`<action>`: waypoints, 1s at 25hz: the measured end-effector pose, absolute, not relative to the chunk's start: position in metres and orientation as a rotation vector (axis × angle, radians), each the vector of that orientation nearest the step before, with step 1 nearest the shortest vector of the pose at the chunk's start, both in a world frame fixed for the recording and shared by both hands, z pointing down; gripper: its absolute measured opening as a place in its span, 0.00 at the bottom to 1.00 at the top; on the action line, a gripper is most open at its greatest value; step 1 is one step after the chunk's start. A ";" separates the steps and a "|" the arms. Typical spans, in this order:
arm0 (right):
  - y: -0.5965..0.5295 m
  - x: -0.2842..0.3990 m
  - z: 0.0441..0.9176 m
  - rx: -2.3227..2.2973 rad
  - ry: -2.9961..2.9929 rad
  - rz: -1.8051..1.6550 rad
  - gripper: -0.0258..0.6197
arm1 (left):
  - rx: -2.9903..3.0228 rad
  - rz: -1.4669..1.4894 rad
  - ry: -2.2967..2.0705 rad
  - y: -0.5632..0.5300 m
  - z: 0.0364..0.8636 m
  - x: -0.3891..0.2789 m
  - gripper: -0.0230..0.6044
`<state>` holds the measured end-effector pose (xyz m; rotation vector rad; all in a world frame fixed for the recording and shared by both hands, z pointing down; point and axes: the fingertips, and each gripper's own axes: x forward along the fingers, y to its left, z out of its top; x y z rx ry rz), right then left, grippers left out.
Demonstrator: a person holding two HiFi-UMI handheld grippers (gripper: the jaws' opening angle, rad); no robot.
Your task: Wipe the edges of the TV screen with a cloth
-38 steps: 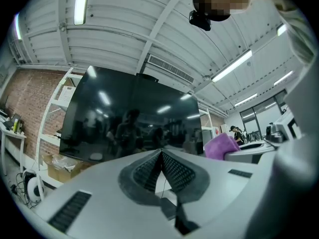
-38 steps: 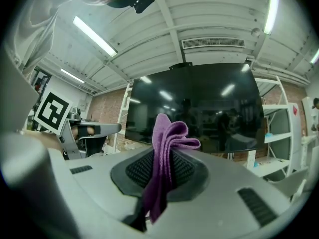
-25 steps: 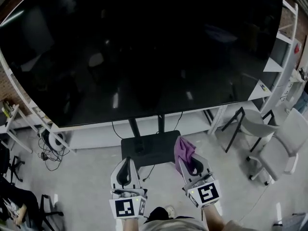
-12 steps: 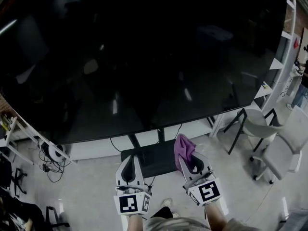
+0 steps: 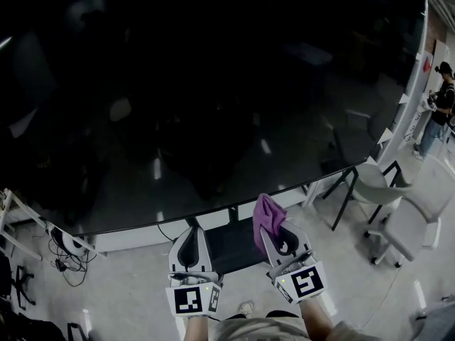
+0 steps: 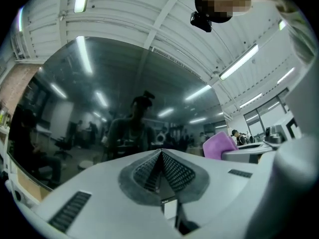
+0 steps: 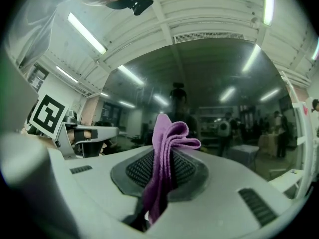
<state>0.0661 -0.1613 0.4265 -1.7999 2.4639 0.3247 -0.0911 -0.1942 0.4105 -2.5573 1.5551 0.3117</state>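
A big dark TV screen (image 5: 213, 84) fills most of the head view; its lower edge (image 5: 234, 206) runs just above both grippers. My right gripper (image 5: 271, 227) is shut on a purple cloth (image 5: 267, 215), whose folds stick up past the jaw tips close under that lower edge. In the right gripper view the cloth (image 7: 164, 158) hangs between the closed pads, with the TV screen (image 7: 209, 93) ahead. My left gripper (image 5: 190, 241) is shut with nothing in it, pointing at the screen (image 6: 99, 113) beside the right one; the purple cloth (image 6: 219, 146) shows at its right.
The TV's black stand base (image 5: 227, 247) lies on the grey floor between the grippers. White shelving (image 5: 21, 226) and cables (image 5: 60, 251) are at the left. Grey chairs (image 5: 405, 212) stand at the right, and a person (image 5: 437, 105) stands far right.
The view has closed in on the screen, which now fills more of the frame. Both grippers have risen toward its lower edge, the cloth still held.
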 end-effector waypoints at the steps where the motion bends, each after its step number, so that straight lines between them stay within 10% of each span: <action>1: -0.164 0.072 0.428 -1.821 2.449 0.328 0.14 | -2.575 0.320 1.533 -0.198 0.411 -0.085 0.06; 25: -0.154 0.448 0.431 -2.072 2.270 0.409 0.14 | -2.753 0.479 1.181 -0.197 0.418 0.332 0.06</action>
